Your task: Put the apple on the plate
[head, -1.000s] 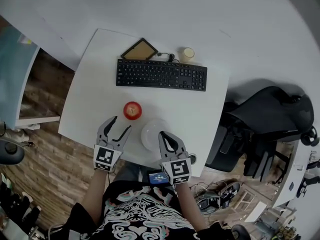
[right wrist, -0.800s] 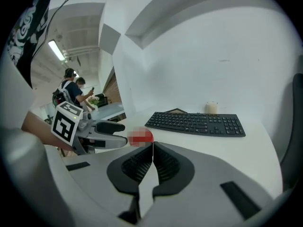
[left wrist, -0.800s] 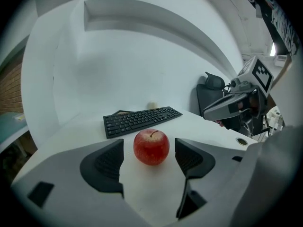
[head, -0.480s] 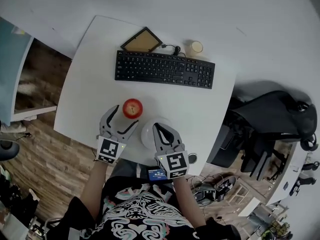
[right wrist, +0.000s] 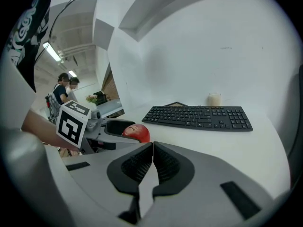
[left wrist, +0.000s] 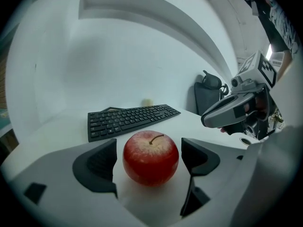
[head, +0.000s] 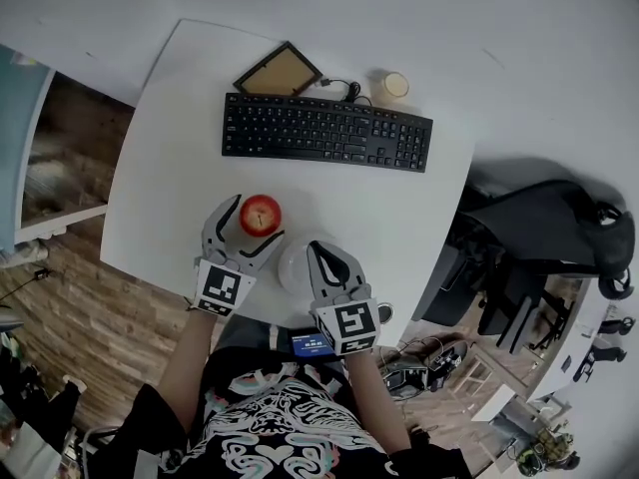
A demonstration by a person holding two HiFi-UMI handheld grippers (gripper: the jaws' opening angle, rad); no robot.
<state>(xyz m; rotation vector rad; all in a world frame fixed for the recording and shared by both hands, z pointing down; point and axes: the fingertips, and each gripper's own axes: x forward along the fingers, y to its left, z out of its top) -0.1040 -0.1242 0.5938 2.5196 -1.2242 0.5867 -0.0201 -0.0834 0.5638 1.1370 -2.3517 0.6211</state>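
A red apple (head: 260,214) (left wrist: 150,157) stands on the white table (head: 170,168), stem up. My left gripper (head: 253,223) (left wrist: 149,156) reaches round it, jaws opening. Both pads (left wrist: 102,162) flank the fruit with a thin gap on each side. Just right of the apple lies the white plate (head: 293,270), partly covered by my right gripper (head: 319,252) (right wrist: 152,162), whose jaws are shut with nothing between them. In the right gripper view the apple (right wrist: 137,132) shows at the left inside the left gripper (right wrist: 113,126); the plate is hidden there.
A black keyboard (head: 327,131) (right wrist: 199,117) lies across the far half of the table. Behind it are a picture frame (head: 278,70) and a small pale cup (head: 396,85). The table's near edge runs under both grippers. A black chair (head: 544,238) stands to the right.
My left gripper has moved forward and down until its jaws enclose the apple, and they have spread wider. The right gripper edged forward over the plate, still shut.
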